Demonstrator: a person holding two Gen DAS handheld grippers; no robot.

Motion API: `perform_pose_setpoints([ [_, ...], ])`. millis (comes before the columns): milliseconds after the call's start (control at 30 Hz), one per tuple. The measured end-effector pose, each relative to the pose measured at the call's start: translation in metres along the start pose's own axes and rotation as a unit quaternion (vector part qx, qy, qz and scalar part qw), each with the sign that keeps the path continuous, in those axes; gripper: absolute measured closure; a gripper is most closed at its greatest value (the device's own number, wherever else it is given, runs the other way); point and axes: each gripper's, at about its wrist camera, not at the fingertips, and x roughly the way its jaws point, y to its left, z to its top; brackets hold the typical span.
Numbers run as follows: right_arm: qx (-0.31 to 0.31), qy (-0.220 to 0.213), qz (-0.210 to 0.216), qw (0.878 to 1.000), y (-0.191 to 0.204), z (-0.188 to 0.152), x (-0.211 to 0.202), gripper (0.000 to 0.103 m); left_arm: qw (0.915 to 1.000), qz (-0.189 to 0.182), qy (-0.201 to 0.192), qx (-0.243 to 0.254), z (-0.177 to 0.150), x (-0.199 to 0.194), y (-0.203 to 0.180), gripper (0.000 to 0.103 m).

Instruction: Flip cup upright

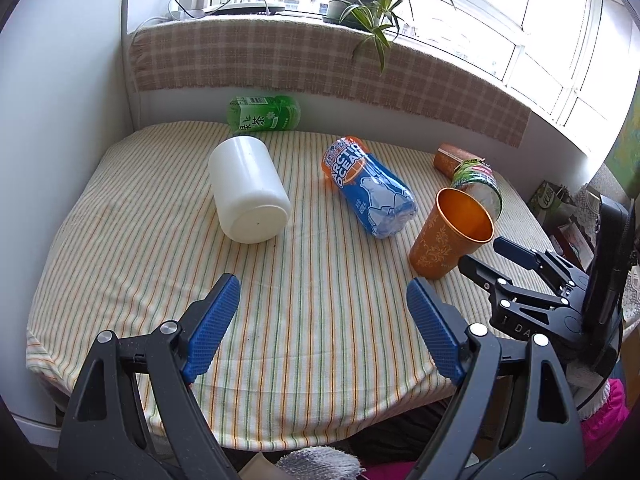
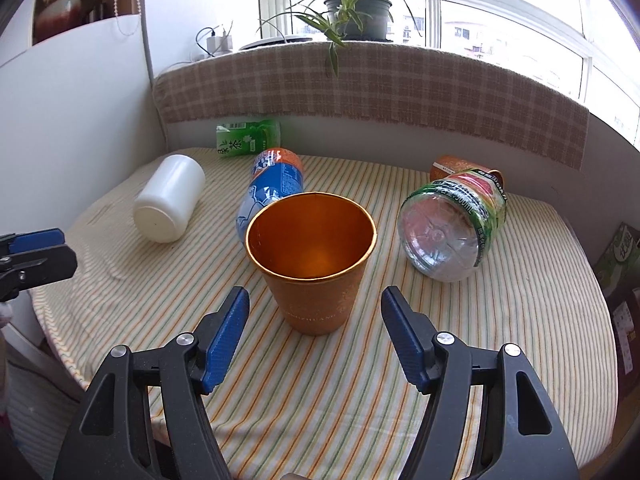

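Note:
The orange cup (image 2: 314, 264) stands upright on the striped tablecloth (image 2: 360, 380), mouth up. My right gripper (image 2: 315, 312) is open, its blue pads (image 2: 228, 336) on either side of the cup's base and apart from it. The cup also shows at the right in the left wrist view (image 1: 450, 232), with the right gripper (image 1: 486, 258) beside it. My left gripper (image 1: 323, 300) is open and empty over the front of the table, left of the cup.
A white jar (image 1: 248, 190), a blue Arctic Ocean bottle (image 1: 368, 188), a green tea bottle (image 1: 264, 114), a clear bottle with a green label (image 2: 452, 226) and a brown bottle (image 2: 448, 166) lie on their sides. A plaid-covered sill (image 2: 360, 84) with a plant (image 2: 356, 8) runs behind.

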Motion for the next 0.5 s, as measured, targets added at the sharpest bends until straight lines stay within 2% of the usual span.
perform_pose_setpoints([
  [333, 0.049, -0.035, -0.005, 0.998, -0.015, 0.006, -0.042, 0.034, 0.9965, 0.011, -0.080, 0.024, 0.024, -0.024, -0.016, 0.015],
  [400, 0.057, -0.047, -0.008, 0.997, -0.018, 0.007, -0.050, 0.026, 0.9947, 0.016, -0.098, 0.027, 0.027, -0.030, -0.018, 0.015],
  [500, 0.063, -0.065, -0.016, 0.996, -0.020, 0.011, -0.060, 0.024, 0.9912, 0.027, -0.126, 0.032, 0.031, -0.037, -0.021, 0.012],
])
